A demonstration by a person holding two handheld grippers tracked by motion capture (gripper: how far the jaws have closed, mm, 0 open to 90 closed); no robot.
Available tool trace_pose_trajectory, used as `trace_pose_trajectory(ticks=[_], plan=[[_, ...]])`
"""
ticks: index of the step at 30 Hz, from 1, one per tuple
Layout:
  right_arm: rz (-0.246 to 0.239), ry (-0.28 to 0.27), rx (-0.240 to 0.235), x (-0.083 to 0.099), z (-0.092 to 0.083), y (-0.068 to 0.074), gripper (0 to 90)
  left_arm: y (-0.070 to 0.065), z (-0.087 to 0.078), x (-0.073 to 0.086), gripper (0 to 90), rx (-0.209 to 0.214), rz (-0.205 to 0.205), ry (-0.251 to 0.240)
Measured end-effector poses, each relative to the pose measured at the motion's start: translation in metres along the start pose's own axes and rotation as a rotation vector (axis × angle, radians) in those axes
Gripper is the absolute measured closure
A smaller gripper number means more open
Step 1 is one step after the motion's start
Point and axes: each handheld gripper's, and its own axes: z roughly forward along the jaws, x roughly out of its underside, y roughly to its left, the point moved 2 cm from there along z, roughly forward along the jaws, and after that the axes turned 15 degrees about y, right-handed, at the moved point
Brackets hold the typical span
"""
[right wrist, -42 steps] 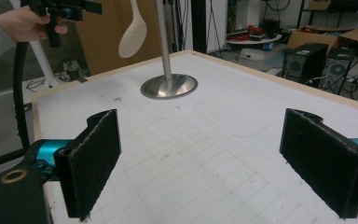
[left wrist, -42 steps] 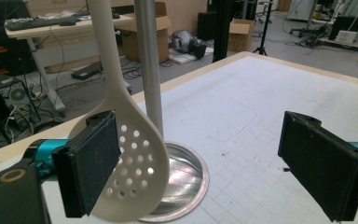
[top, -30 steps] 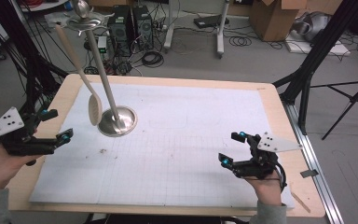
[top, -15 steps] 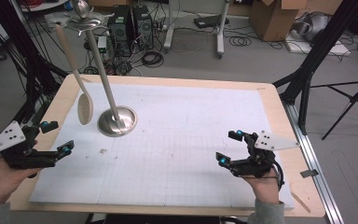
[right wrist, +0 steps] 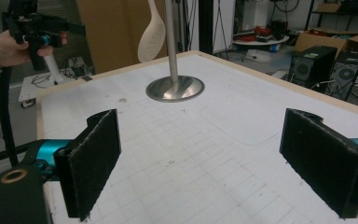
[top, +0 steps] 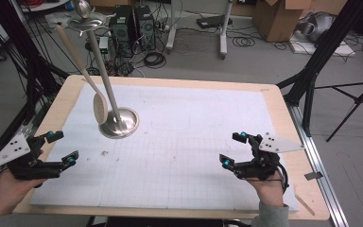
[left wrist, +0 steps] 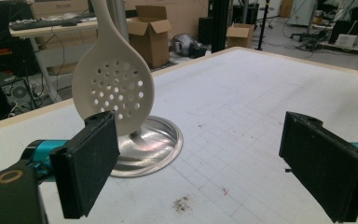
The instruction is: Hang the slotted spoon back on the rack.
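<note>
In the high view we see the left gripper (top: 59, 150) at the lower left of the frame, jaws spread wide with nothing between them, over the left edge of the worktop (top: 274, 101). The right gripper (top: 234, 149) sits at the lower right, likewise spread and holding nothing. The spoon (top: 99, 108) hangs in the upper left, its bowl low beside the pole of the stand (top: 119, 124), whose round metal base rests on the white mat (top: 194, 142). Both grippers are well apart from it.

In the left gripper view we look between two black pads, held wide apart. The spoon (left wrist: 113, 86), pierced with holes, hangs at the upper left, just above the shiny base of the stand (left wrist: 156, 144). A few crumbs (left wrist: 182, 203) lie on the mat at bottom centre.

In the right gripper view the pads again stand wide apart. The stand (right wrist: 175, 87) is at top centre, the spoon (right wrist: 151, 35) just left of its pole. The left gripper (right wrist: 39, 28) shows in a hand at the upper left.
</note>
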Motion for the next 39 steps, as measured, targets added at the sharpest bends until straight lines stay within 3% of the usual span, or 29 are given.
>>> trace_pose_trajectory(ticks=[13, 25, 39], plan=[[-0.003, -0.003, 0.008, 0.001, -0.001, -0.001, 11.6, -0.005, -0.007, 0.010, 12.3, -0.026, -0.003, -0.006], [0.008, -0.007, 0.027, 0.005, -0.004, -0.001, 11.6, -0.007, -0.019, 0.022, 12.2, -0.071, -0.036, -0.039], [0.022, -0.017, 0.043, 0.009, -0.009, -0.003, 11.6, -0.010, -0.024, 0.031, 12.2, -0.099, -0.039, -0.025]])
